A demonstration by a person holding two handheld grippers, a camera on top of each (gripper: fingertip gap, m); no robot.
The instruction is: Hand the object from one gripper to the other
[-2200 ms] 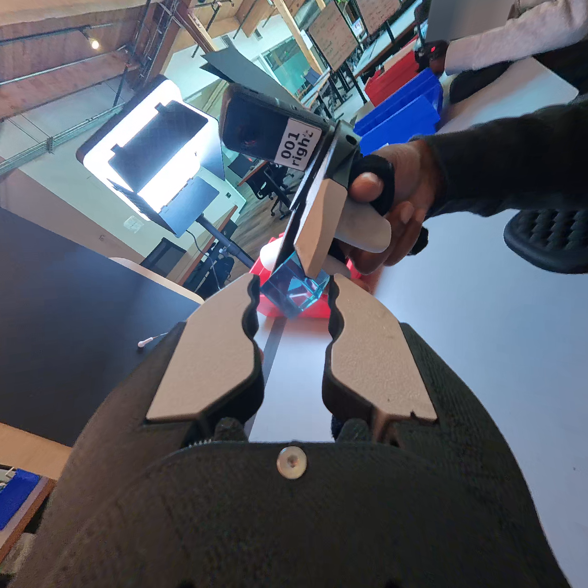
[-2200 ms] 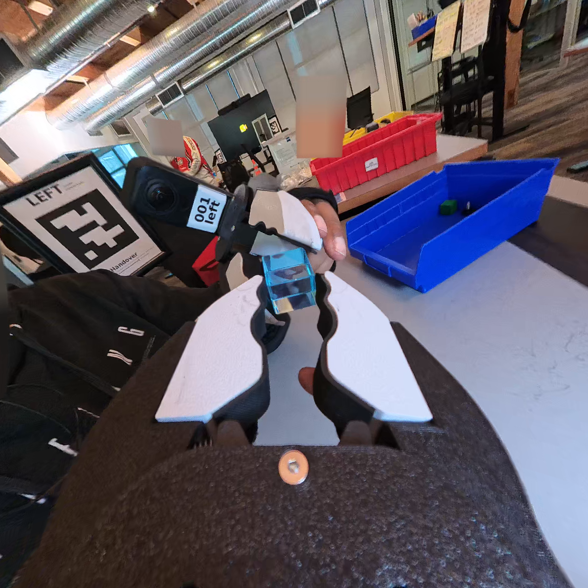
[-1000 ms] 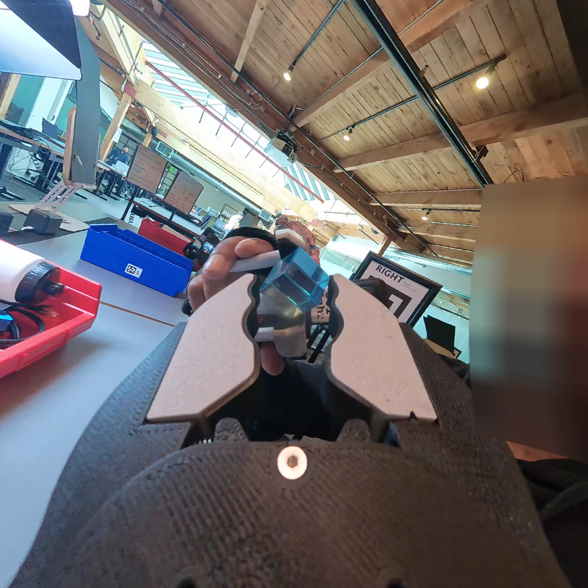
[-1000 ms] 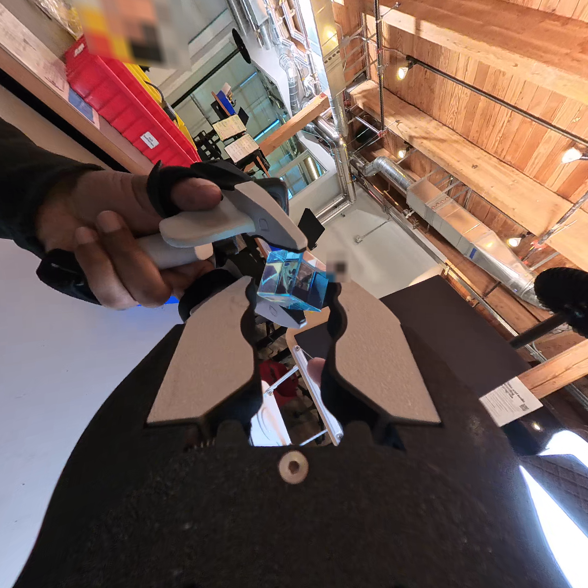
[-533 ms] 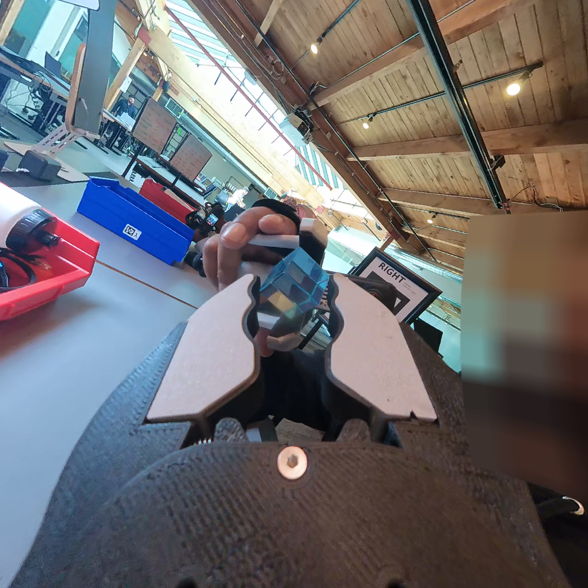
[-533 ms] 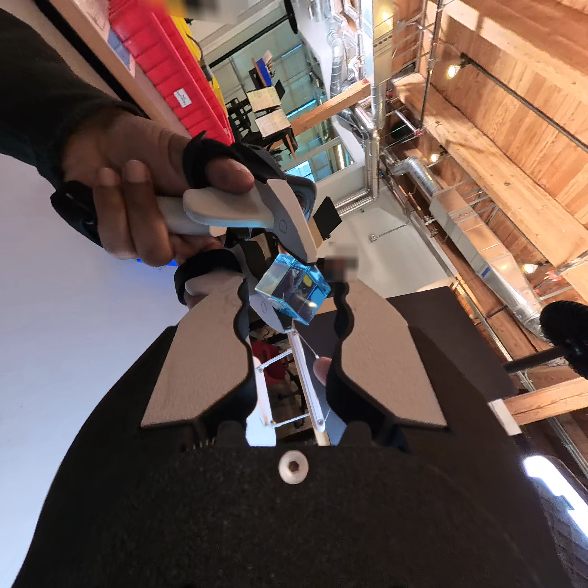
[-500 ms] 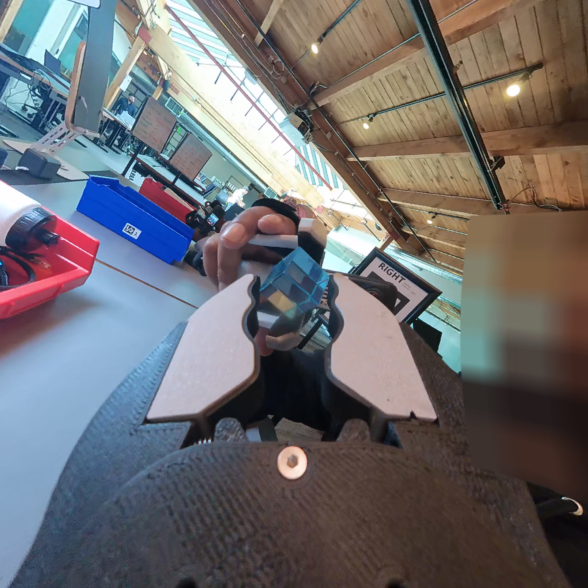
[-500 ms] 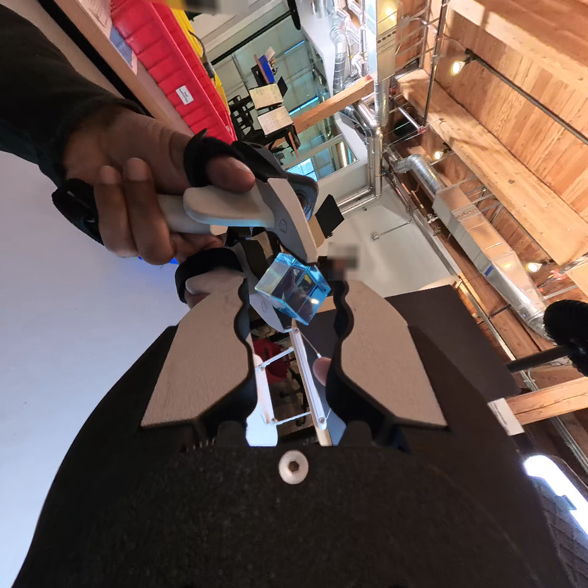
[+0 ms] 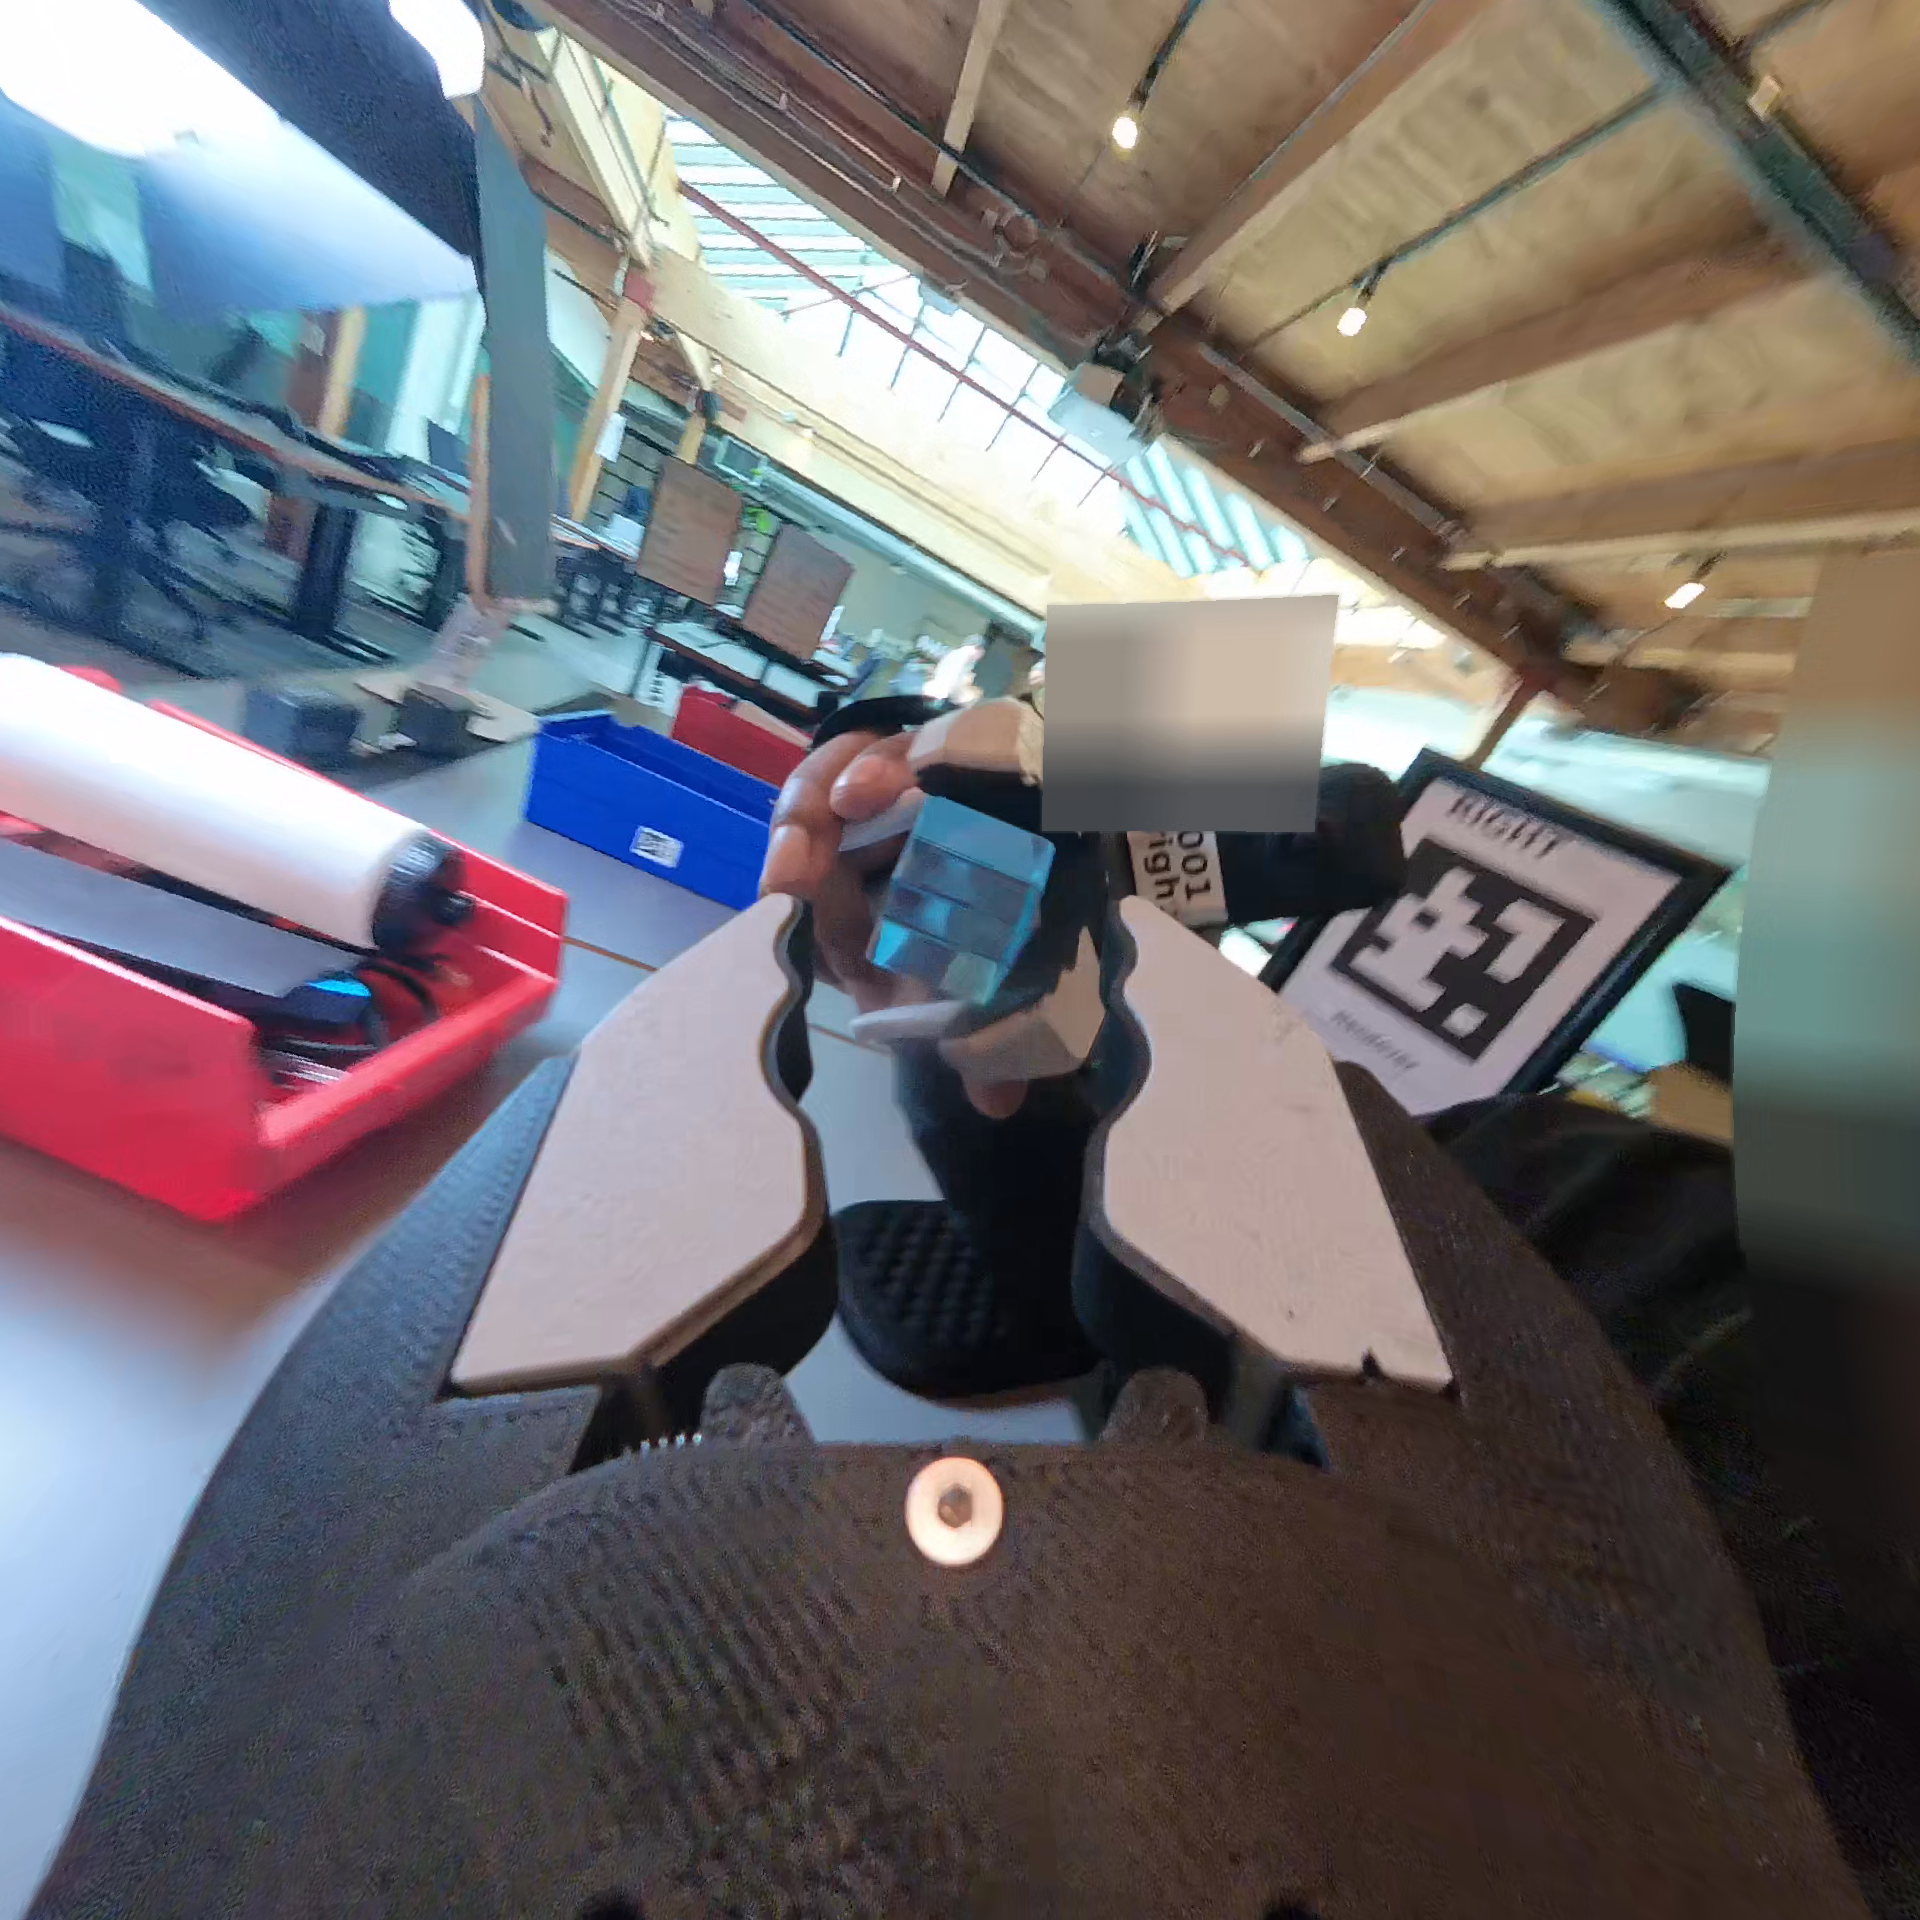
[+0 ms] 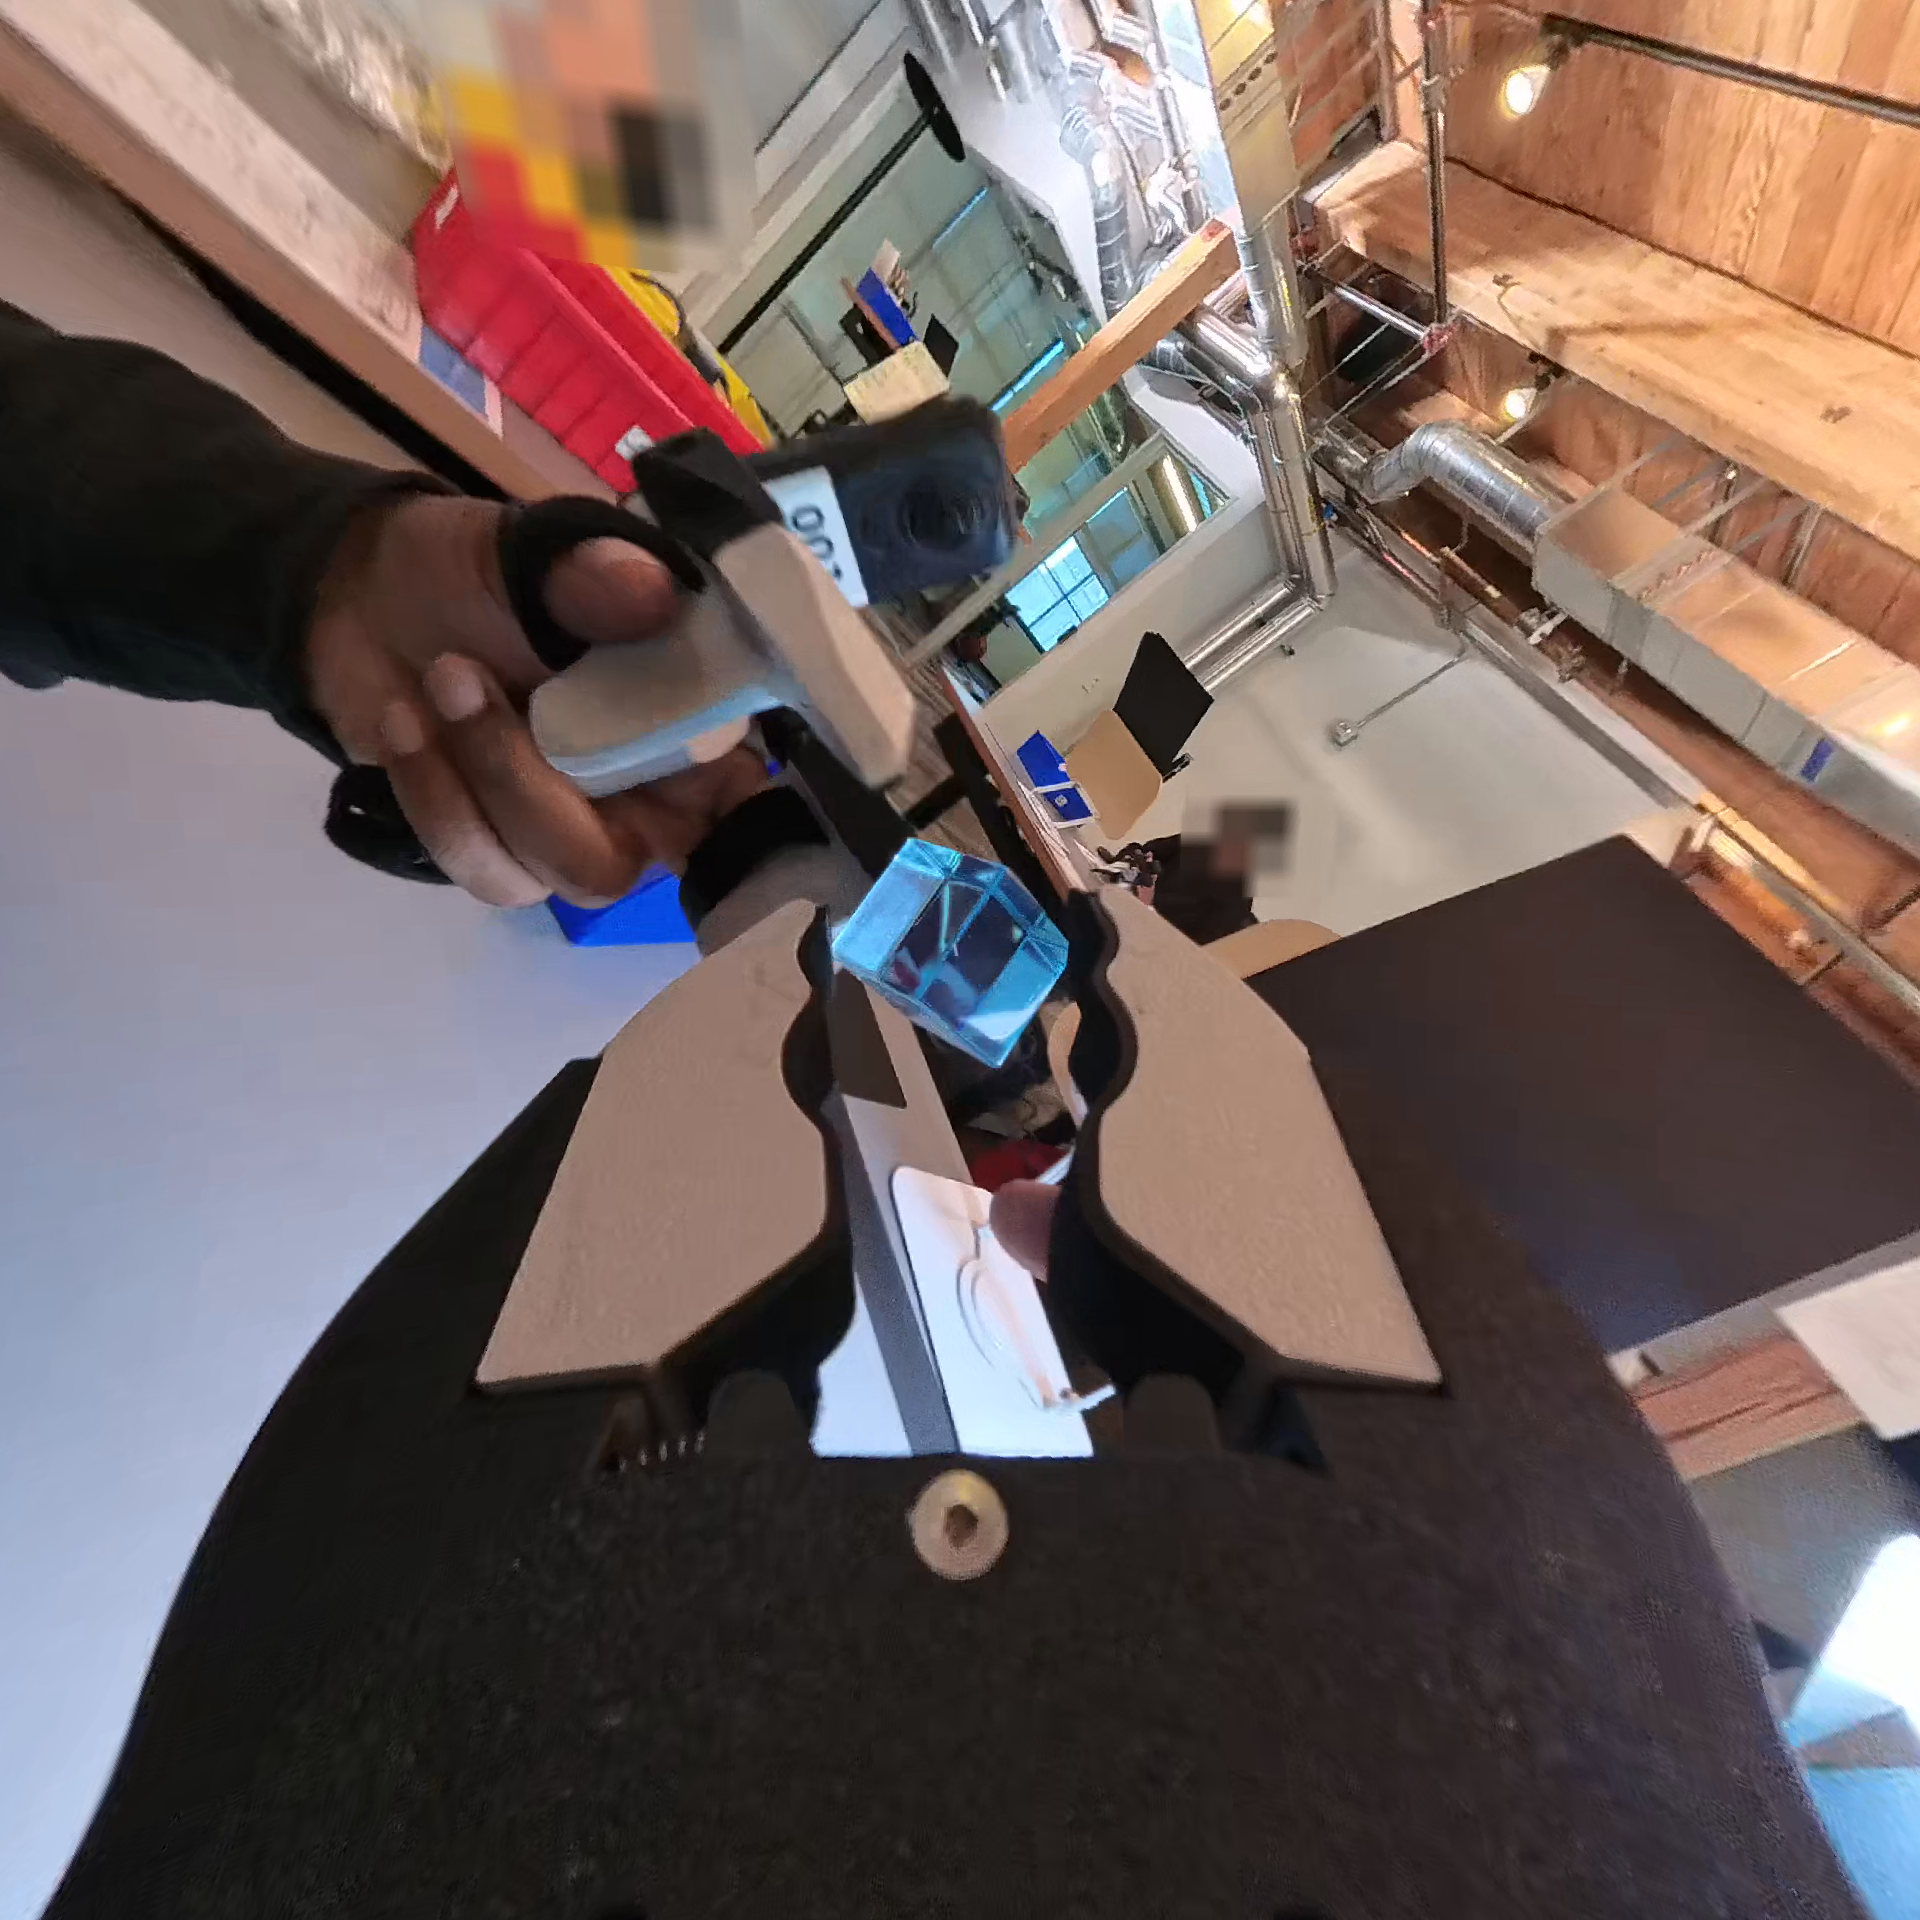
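Translucent blue cube (image 10: pixel 951 964) clamped between fingertips of right hand-held gripper (image 10: pixel 951 961), tilted on a corner, held in air above grey desk (image 10: pixel 156 1039). Left hand-held gripper (image 9: pixel 951 961) released, jaws spread wide, nothing between them. Seen from left wrist view: cube (image 9: pixel 961 899) just beyond own fingertips, apart from them. Off to side on desk: red bin (image 9: pixel 343 1081) with white roll (image 9: pixel 187 810); blue bin (image 9: pixel 644 800) farther back.

Timber ceiling (image 9: pixel 1351 208) with spotlights overhead, skylights (image 9: pixel 935 343) beside it; grey table (image 9: pixel 125 1351) below, red bin (image 9: pixel 343 1101) on it.
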